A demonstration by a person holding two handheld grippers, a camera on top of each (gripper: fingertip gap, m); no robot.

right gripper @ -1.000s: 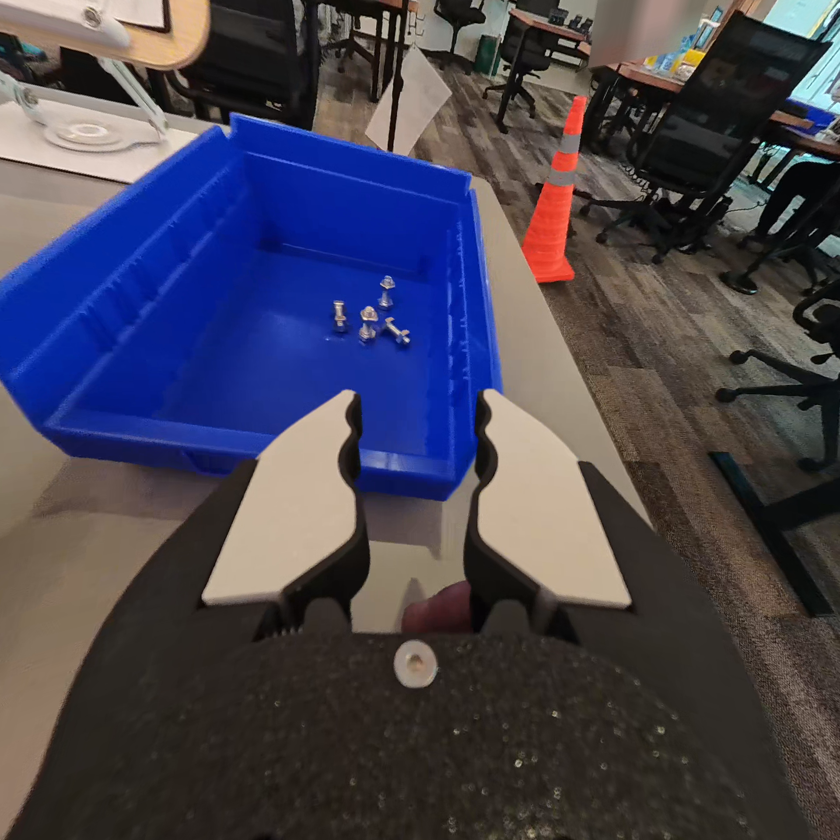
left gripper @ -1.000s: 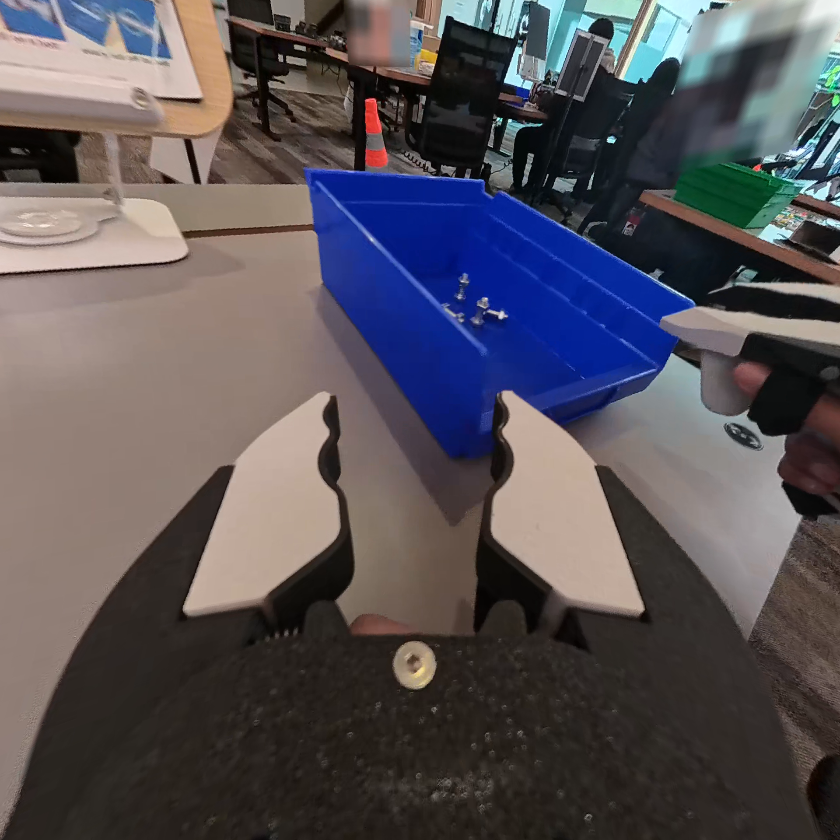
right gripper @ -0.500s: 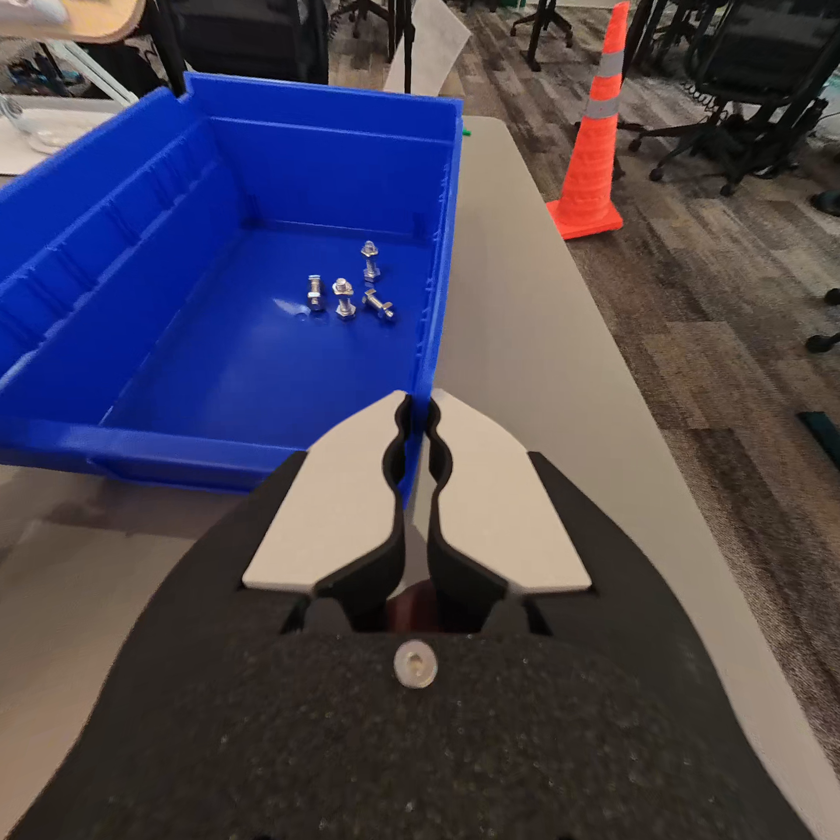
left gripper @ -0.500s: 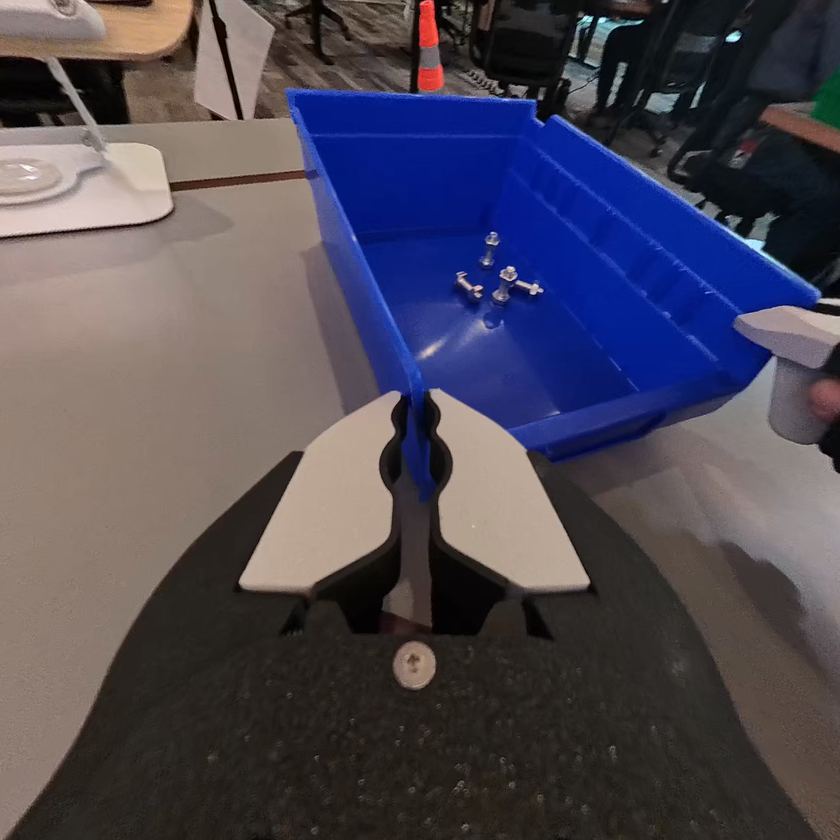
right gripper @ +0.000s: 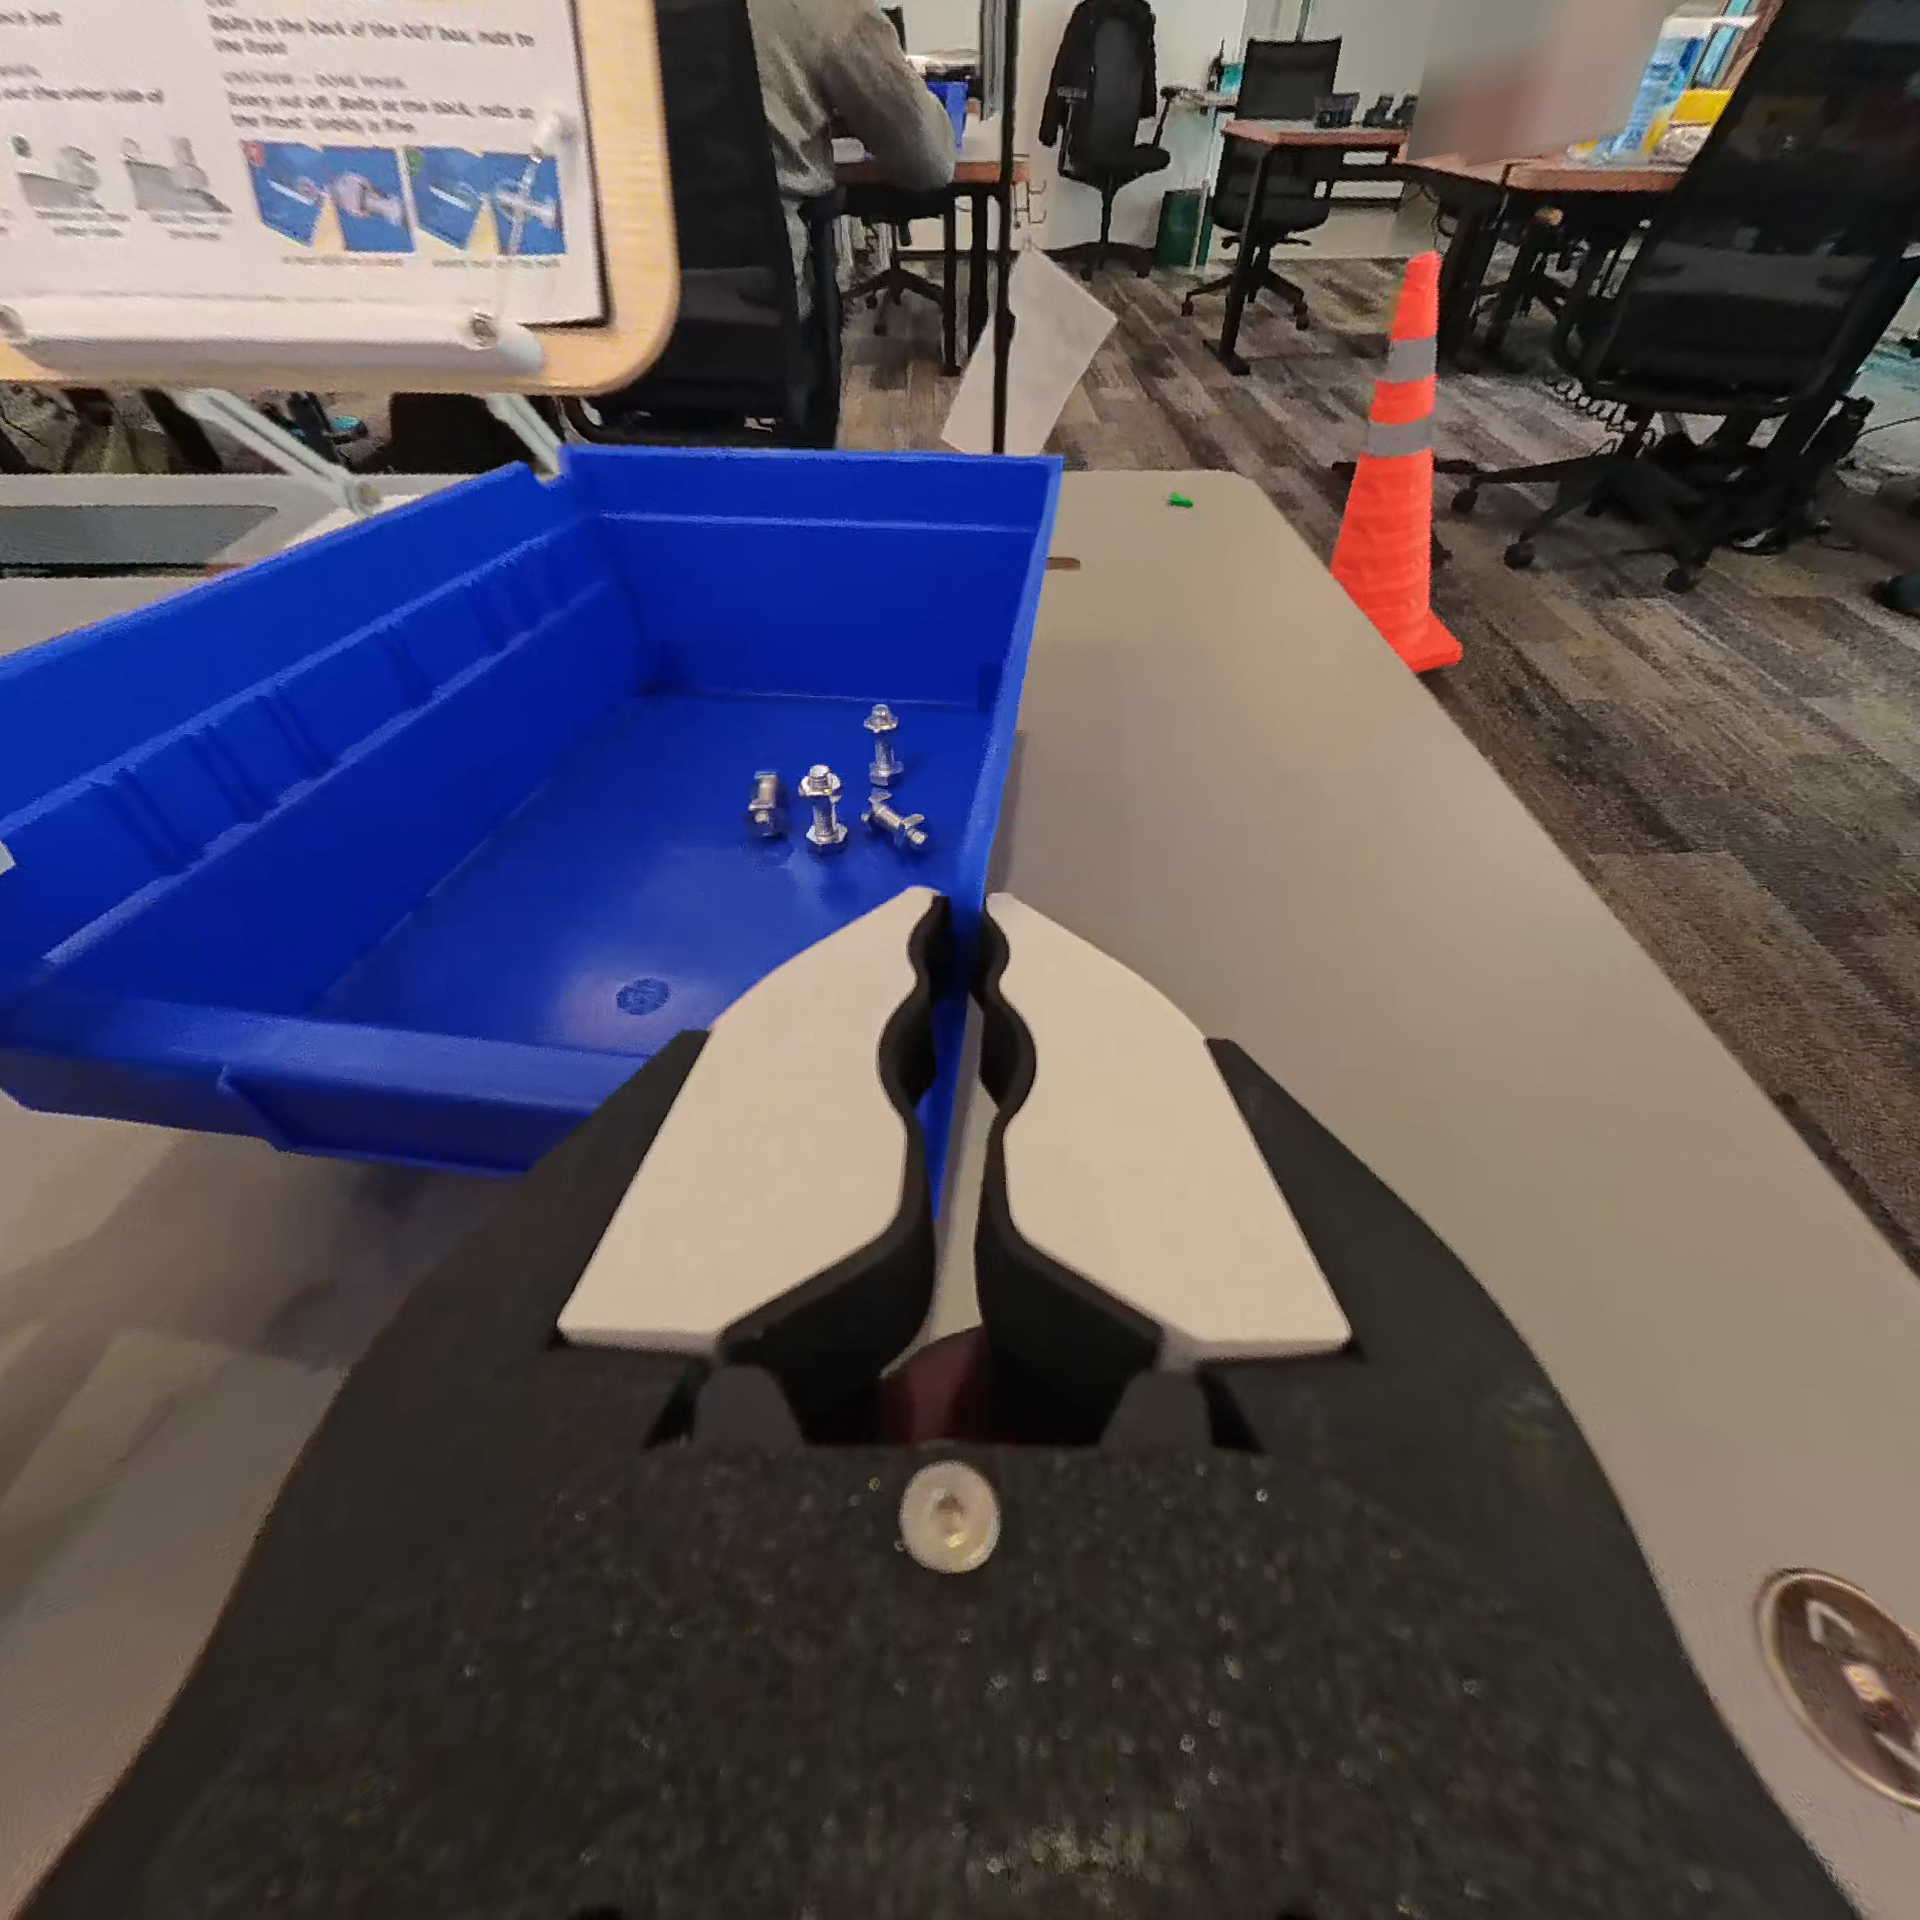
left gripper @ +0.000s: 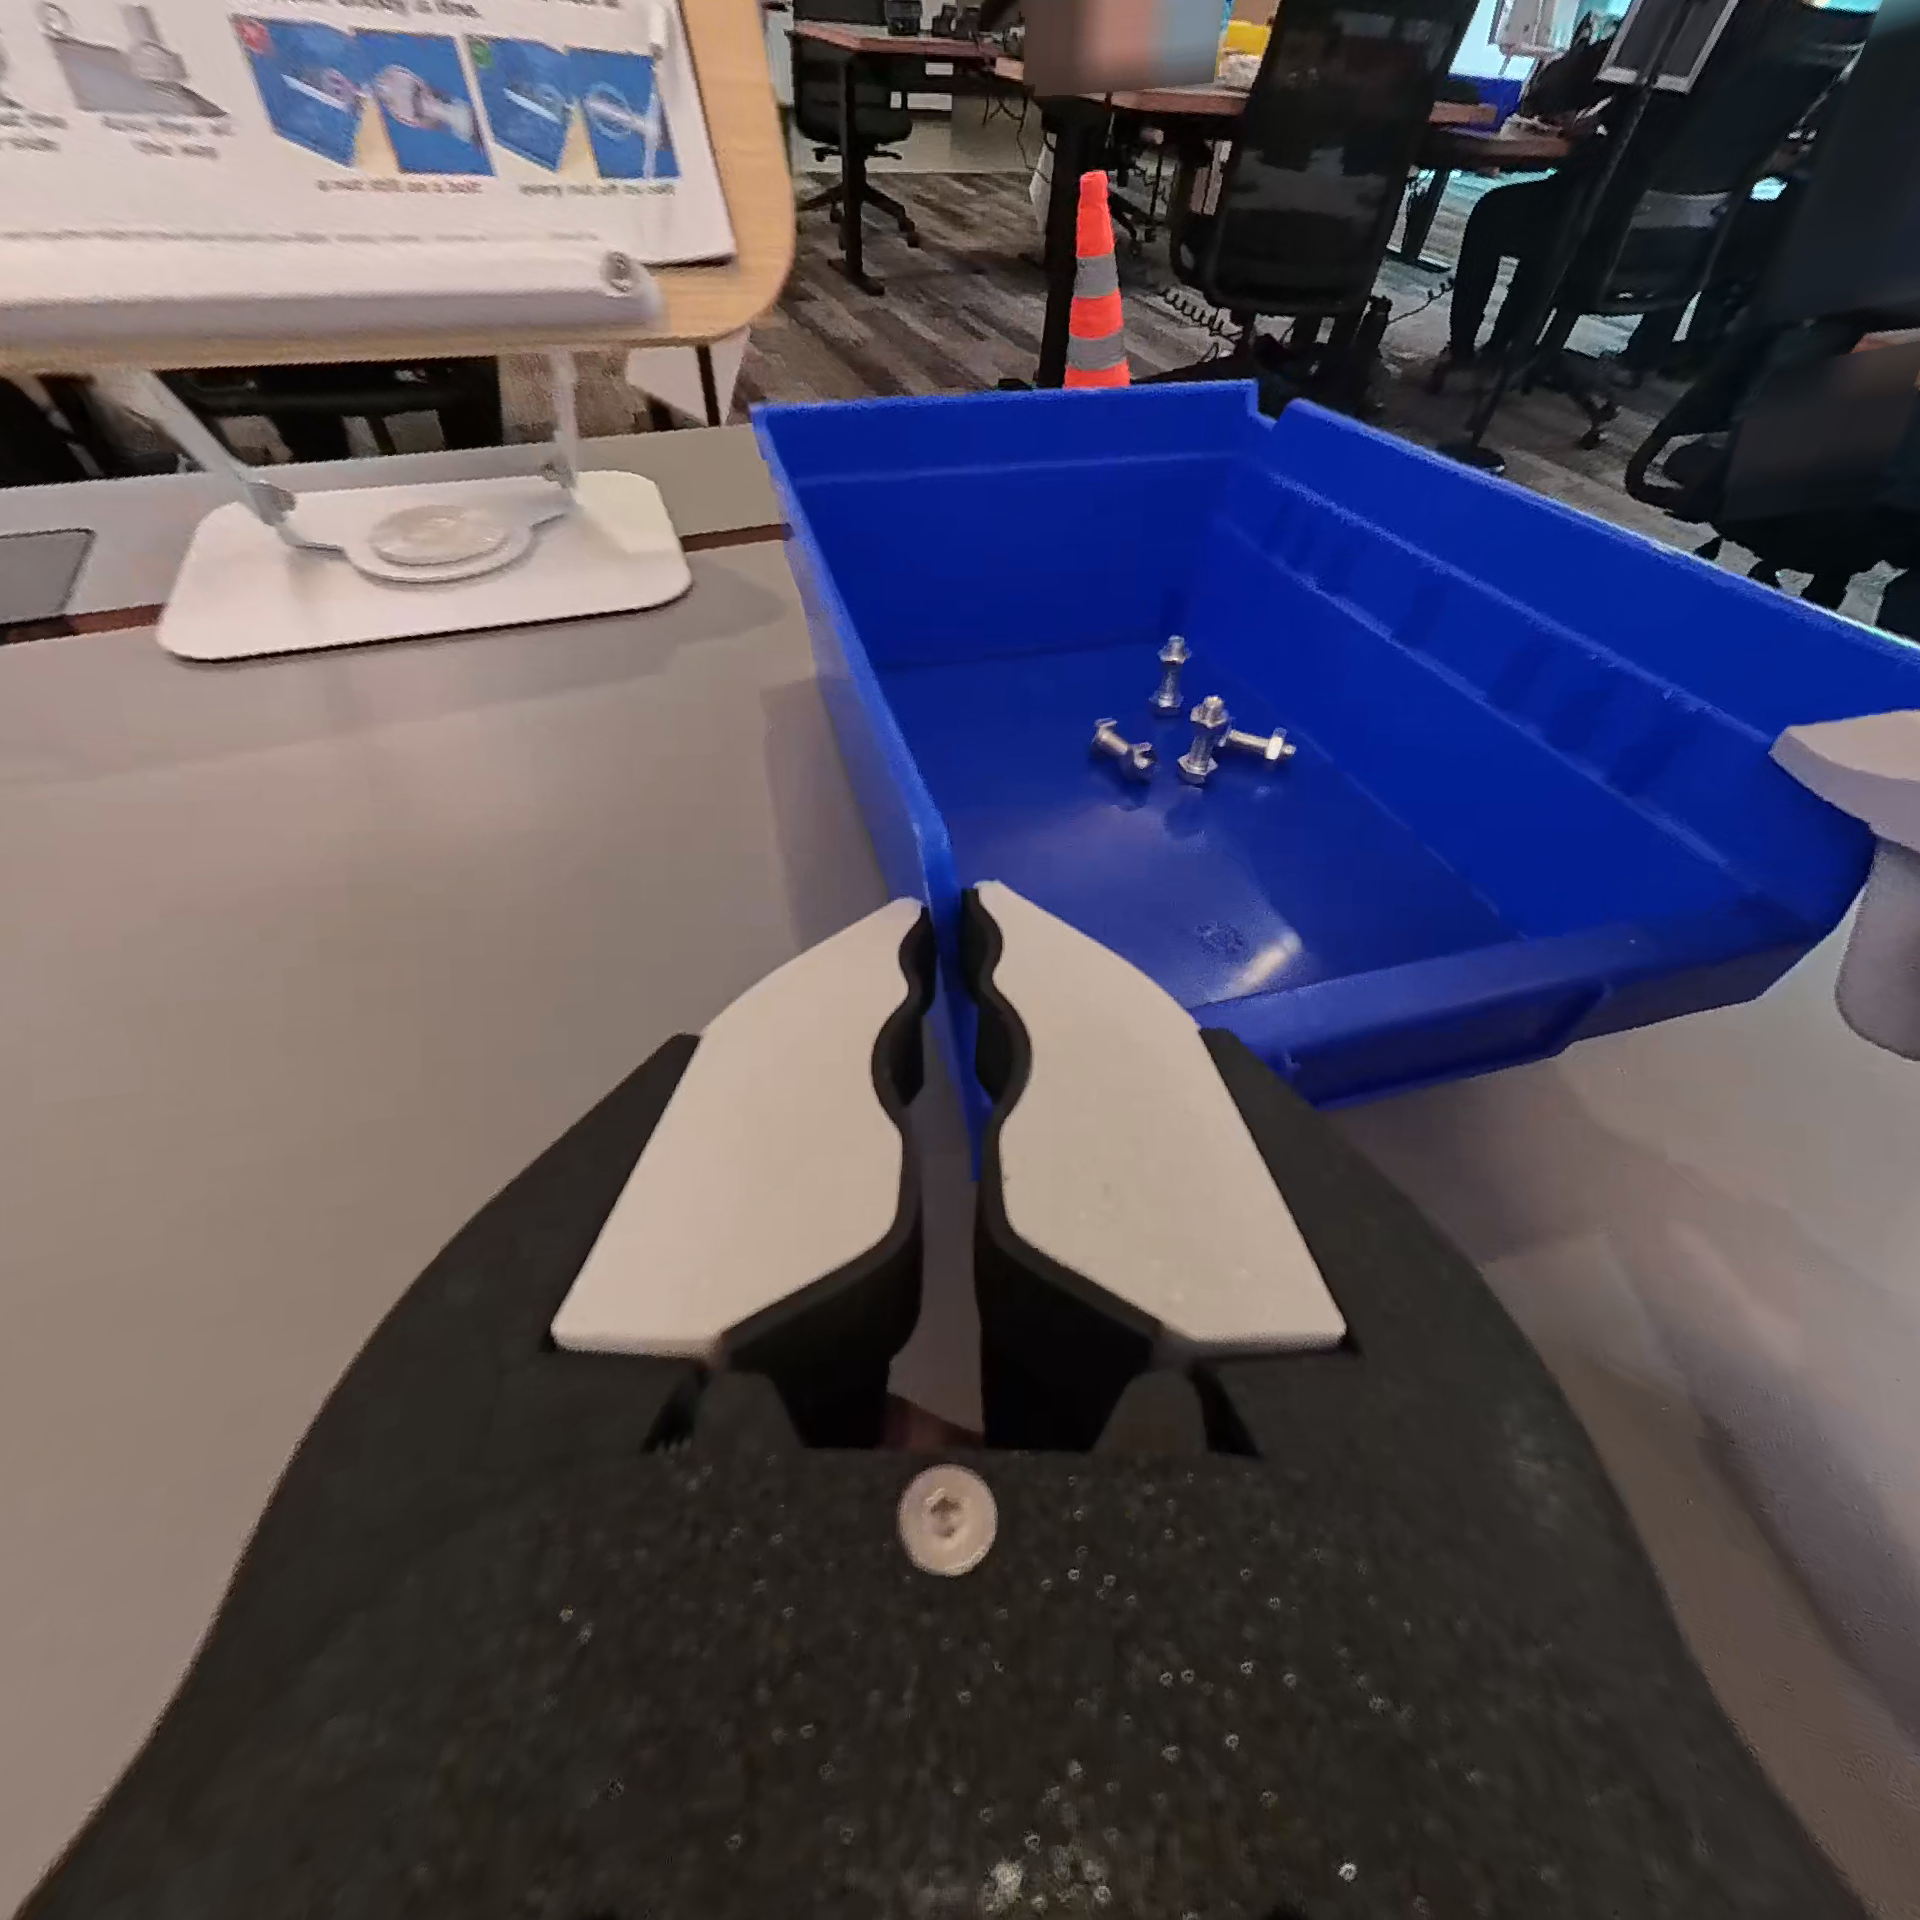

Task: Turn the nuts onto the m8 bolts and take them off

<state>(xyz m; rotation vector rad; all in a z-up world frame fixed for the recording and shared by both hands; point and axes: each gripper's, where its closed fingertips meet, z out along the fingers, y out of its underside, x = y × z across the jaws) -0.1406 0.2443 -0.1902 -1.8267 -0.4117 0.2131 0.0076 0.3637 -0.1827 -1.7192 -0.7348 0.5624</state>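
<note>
A blue plastic bin [left gripper: 1507, 665] stands on the grey table and holds several small silver bolts with nuts [left gripper: 1195, 727] near its middle. My left gripper [left gripper: 948, 914] is shut on the bin's left wall near the front corner. In the right wrist view the same bin [right gripper: 312, 727] shows with the bolts [right gripper: 831, 800] near its right wall. My right gripper [right gripper: 961, 904] is shut on the bin's right wall near the front corner. A tip of the right gripper [left gripper: 1860, 769] shows at the right edge of the left wrist view.
A white stand [left gripper: 416, 561] holding an instruction sheet [left gripper: 343, 125] sits at the back left of the table. An orange cone [right gripper: 1397, 468] stands on the floor beyond the table's right edge. Office chairs and desks [right gripper: 1714, 260] lie behind. A round metal insert [right gripper: 1849, 1683] sits in the table near right. My hands' fingertips stand some 20 cm from each other. My left tips are about 40 cm from the round metal insert [right gripper: 1849, 1683], my right tips only 20 cm.
Both grippers went from open in front of the bin to shut on its side walls. The views have since tilted up, and the bin looks lifted or drawn closer.
</note>
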